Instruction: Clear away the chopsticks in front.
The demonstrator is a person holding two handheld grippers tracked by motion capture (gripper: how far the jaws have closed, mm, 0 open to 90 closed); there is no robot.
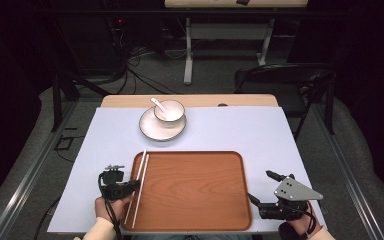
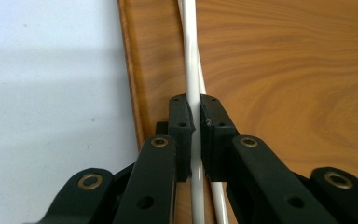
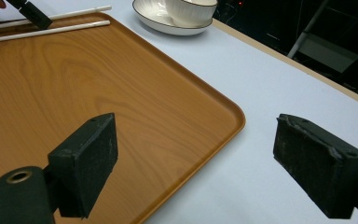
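Two tools (image 1: pixel 130 187) (image 1: pixel 265 187), two chopsticks (image 1: pixel 141 175)

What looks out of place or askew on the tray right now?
The two white chopsticks are not parallel: in the left gripper view they cross where the left gripper is shut on them, along the tray's left rim. One tip pokes past the far rim. Nothing looks spilled or damaged.

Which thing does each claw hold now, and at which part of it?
The left claw is shut on the white chopsticks part-way along their length, over the tray's left edge. The right claw is open and holds nothing.
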